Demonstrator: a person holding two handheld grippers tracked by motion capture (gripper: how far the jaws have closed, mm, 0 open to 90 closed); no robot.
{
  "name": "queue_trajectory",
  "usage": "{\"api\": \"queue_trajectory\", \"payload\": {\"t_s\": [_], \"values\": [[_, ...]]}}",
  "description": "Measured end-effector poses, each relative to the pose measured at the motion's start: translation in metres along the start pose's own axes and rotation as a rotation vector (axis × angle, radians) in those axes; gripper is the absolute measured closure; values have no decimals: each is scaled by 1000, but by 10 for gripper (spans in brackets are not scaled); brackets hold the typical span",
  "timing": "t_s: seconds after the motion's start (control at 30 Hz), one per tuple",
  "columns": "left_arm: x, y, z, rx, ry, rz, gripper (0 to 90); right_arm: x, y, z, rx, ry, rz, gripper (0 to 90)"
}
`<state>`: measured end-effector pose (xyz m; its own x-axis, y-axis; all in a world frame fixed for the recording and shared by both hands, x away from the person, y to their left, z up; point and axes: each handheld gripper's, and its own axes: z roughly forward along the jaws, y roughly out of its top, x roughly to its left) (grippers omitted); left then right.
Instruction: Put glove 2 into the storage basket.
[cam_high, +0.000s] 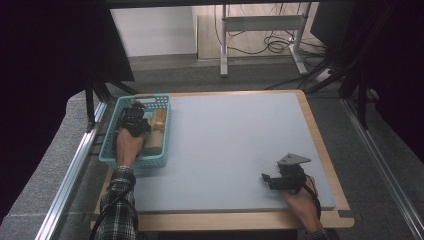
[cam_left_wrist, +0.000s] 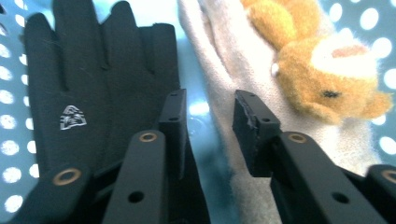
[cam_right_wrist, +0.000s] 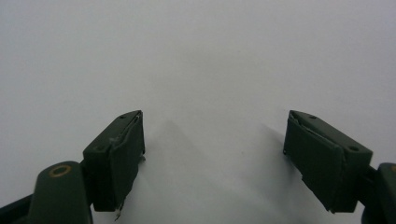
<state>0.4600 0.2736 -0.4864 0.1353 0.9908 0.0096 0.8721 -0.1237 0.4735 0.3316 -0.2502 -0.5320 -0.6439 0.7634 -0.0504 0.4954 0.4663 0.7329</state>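
Left gripper (cam_high: 134, 119) sits inside the perforated teal plastic basket (cam_high: 111, 134) at the worktop's (cam_high: 230, 145) left edge. In the left gripper view its fingers (cam_left_wrist: 173, 112) stand narrowly apart, holding nothing, over the gap between a black fabric glove (cam_left_wrist: 98, 79) and a cream knitted glove (cam_left_wrist: 224, 60) bearing an orange plush bear face (cam_left_wrist: 322, 70). One finger overlaps the black glove; contact cannot be confirmed. Both gloves lie side by side on the basket floor. Right gripper (cam_high: 270, 179) rests on the grey worktop mat, near right corner, fingers (cam_right_wrist: 116, 149) spread wide, empty.
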Motion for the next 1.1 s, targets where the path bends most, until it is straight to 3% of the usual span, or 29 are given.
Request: {"api": "queue_trajectory", "payload": {"t_s": [0.5, 0.73, 1.1], "values": [[14, -7, -16, -49, 13, -14, 509, 0, 0, 0, 0, 0, 0, 201], [20, -12, -25, -76, -1, -17, 447, 0, 0, 0, 0, 0, 0, 201], [26, -18, -41, -139, -59, -28, 321, 0, 0, 0, 0, 0, 0, 201]]}}
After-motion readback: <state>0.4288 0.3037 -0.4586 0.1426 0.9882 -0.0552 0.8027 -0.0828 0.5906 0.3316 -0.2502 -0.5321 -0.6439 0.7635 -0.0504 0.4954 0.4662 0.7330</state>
